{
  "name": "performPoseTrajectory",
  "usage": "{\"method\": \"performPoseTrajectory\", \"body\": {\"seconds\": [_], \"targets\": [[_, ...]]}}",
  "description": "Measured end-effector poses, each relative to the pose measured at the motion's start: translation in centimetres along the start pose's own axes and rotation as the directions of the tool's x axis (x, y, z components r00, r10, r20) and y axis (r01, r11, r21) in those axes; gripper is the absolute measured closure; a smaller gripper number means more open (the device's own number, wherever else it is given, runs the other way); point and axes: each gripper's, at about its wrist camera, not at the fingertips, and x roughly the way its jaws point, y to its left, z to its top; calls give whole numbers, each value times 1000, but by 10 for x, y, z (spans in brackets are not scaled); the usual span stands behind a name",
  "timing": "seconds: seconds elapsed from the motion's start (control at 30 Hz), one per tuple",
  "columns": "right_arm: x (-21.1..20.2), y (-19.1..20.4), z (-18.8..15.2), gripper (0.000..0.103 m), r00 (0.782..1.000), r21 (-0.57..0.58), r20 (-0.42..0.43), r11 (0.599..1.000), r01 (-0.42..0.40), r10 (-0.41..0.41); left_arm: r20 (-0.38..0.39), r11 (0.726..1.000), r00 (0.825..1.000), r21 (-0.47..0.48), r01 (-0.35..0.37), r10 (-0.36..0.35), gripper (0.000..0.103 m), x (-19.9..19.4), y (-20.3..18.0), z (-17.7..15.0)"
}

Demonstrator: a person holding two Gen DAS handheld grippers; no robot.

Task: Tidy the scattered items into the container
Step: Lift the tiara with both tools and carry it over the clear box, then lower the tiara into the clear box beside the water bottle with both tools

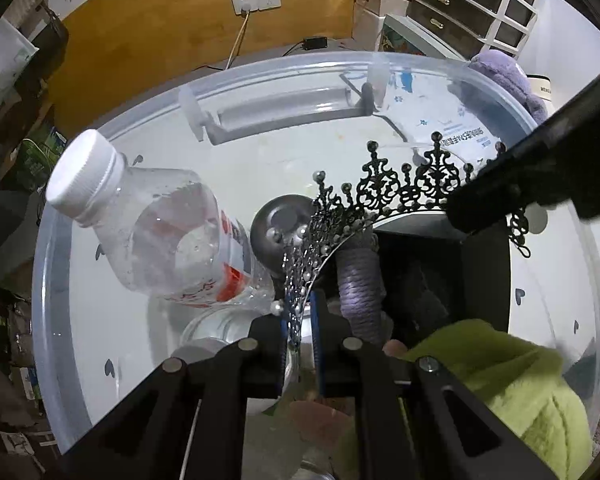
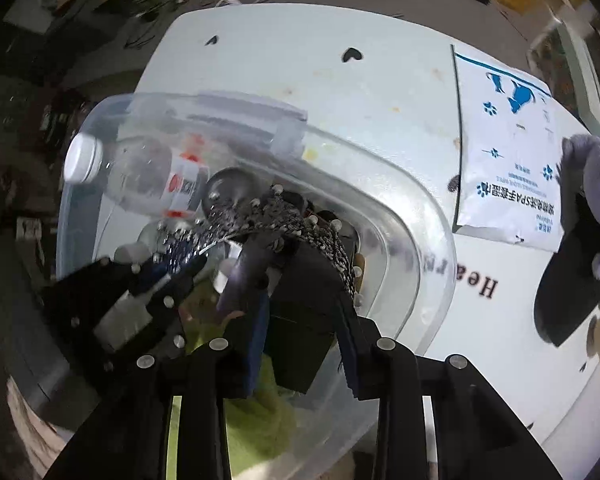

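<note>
A clear plastic container [image 1: 260, 68] [image 2: 432, 216] holds a water bottle [image 1: 172, 232] [image 2: 148, 176], a grey round piece [image 1: 276, 224], a black box [image 1: 480, 272] [image 2: 300, 320], a purple rope-wrapped item [image 1: 360, 292] and a green plush [image 1: 520, 380]. A black tiara [image 1: 380, 188] [image 2: 260, 220] with pearls arcs over the box. My left gripper [image 1: 300, 312] [image 2: 172, 268] is shut on the tiara's band. My right gripper [image 2: 300, 292] [image 1: 500, 192] hovers over the box with its jaws apart. The tiara's far end lies against one finger, unpinched.
The container stands on a white table [image 2: 300, 60] printed with small hearts. To its right lie a white packet [image 2: 508, 152] with blue paw prints and a purple plush slipper [image 2: 588, 200]. Drawers [image 1: 472, 4] and a wall socket sit beyond the table.
</note>
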Motion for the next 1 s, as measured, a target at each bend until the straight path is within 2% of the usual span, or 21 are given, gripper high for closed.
{"method": "performPoseTrajectory", "body": {"seconds": [0.13,0.2,0.27,0.33,0.43,0.57,0.67,0.8,1.0], "targets": [[-4,-5,6,69,997,60,-42,997,-55,58,21,1000,1000,-7,-1,1,92,-3,3,-7],[-20,-1,5,69,997,26,4,997,-74,74,28,1000,1000,-15,6,-6,92,-4,5,-8],[-36,4,8,69,997,-25,64,999,-40,41,28,1000,1000,-19,7,-6,92,-4,6,-9],[-40,5,12,67,997,-28,81,1000,4,-2,30,1000,999,-25,16,-15,92,-4,5,-9],[-28,3,15,56,998,-36,52,998,42,-41,40,997,998,-67,47,-45,92,-7,11,-11],[-15,-2,11,56,999,-45,25,998,46,-45,58,992,996,-102,70,-65,92,-15,20,-16],[-11,-2,9,55,1000,-33,-13,999,12,-13,63,988,994,-119,101,-94,92,-21,23,-21],[-14,-1,4,54,1000,-50,-17,999,-1,0,55,985,991,-122,124,-118,92,-22,25,-24],[-38,2,2,54,996,-79,91,997,14,-7,39,985,992,-118,123,-119,92,-20,22,-23]]}}
